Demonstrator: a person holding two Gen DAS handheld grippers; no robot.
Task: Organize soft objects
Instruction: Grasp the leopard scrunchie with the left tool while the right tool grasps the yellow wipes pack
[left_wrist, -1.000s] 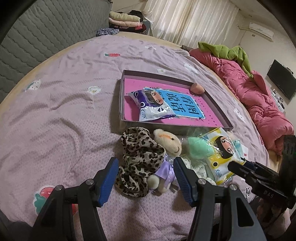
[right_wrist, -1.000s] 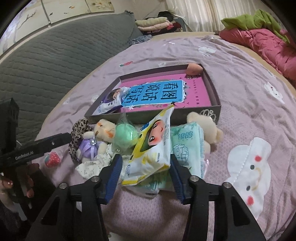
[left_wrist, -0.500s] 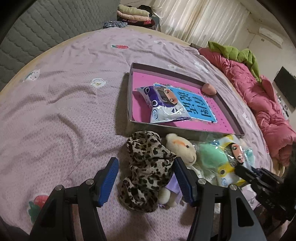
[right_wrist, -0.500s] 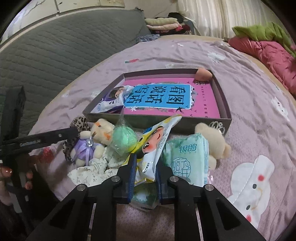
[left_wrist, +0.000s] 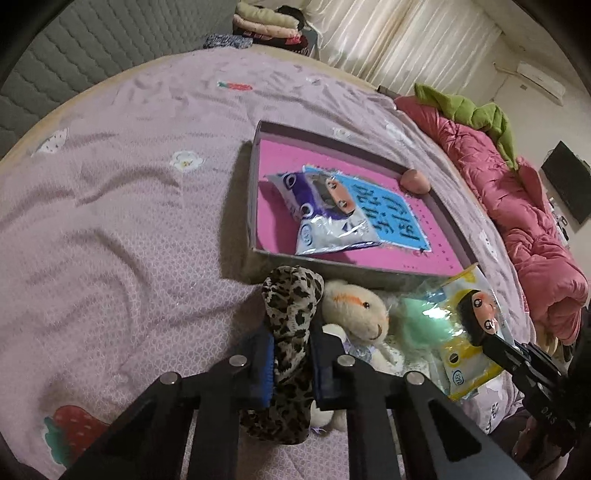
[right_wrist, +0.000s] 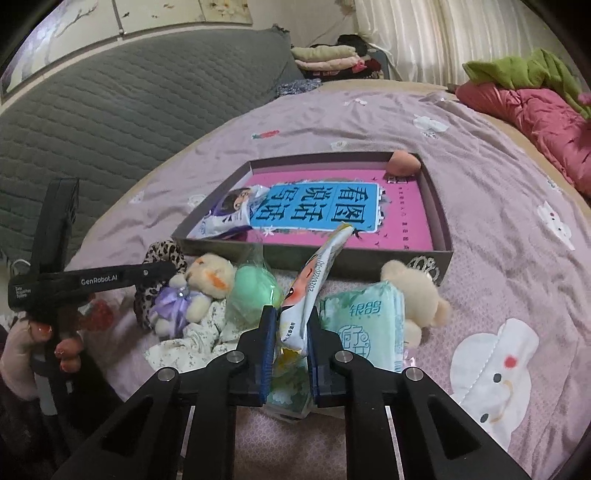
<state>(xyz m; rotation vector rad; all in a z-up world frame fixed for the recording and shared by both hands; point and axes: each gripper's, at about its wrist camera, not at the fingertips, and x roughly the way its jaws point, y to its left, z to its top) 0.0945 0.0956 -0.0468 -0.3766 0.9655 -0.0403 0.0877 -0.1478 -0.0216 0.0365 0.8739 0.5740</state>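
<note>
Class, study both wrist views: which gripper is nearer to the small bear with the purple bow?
Left. The left gripper, shut on the leopard-print cloth, sits right beside the bear. The right gripper, shut on the yellow packet, is farther off, beyond the green ball.

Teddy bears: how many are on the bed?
2. One teddy bear with a purple bow lies beside the leopard-print cloth. A plain teddy bear lies right of the green tissue pack. More may be hidden.
</note>
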